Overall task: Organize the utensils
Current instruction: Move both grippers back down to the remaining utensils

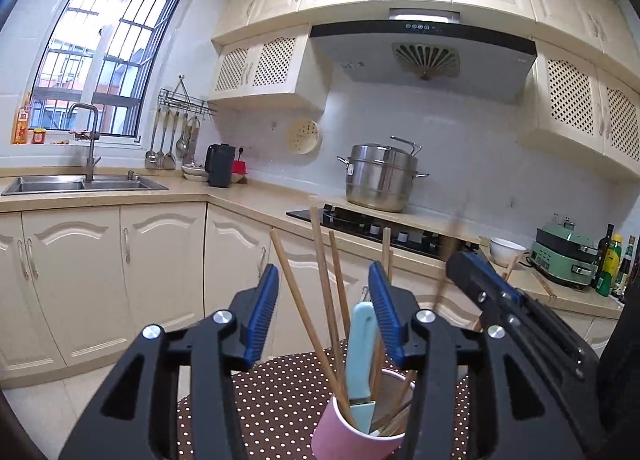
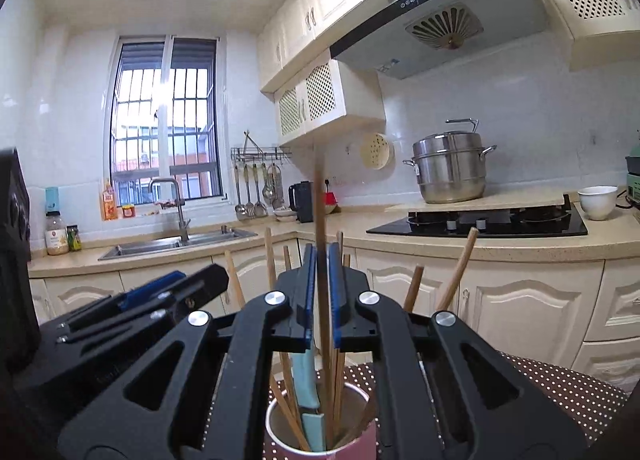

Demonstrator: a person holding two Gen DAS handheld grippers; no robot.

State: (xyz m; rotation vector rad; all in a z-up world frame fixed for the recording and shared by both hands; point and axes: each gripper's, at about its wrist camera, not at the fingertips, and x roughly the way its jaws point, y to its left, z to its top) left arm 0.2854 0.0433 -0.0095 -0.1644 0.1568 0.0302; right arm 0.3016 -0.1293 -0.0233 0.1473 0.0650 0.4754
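Observation:
A pink cup point(image 1: 338, 434) point(image 2: 366, 438) stands on a brown polka-dot cushion point(image 1: 272, 392). It holds several wooden chopsticks point(image 1: 294, 292) and a light-blue knife point(image 1: 360, 352) point(image 2: 306, 380), handle up. My left gripper point(image 1: 323, 272) is open just above the cup, with chopstick tops standing loose between its blue pads. My right gripper point(image 2: 322, 250) hovers over the cup from the right point(image 1: 460, 260), its jaws only narrowly apart. One upright chopstick point(image 2: 320, 200) stands between them, blurred while the pads look sharp, so it is not pinched.
Beyond the cup runs an L-shaped counter point(image 1: 248, 196) with cream cabinets below. On it are a sink point(image 1: 84, 182), a black hob point(image 1: 360, 222), a steel steamer pot point(image 1: 378, 178), a white bowl point(image 1: 506, 250) and a green appliance point(image 1: 564, 256).

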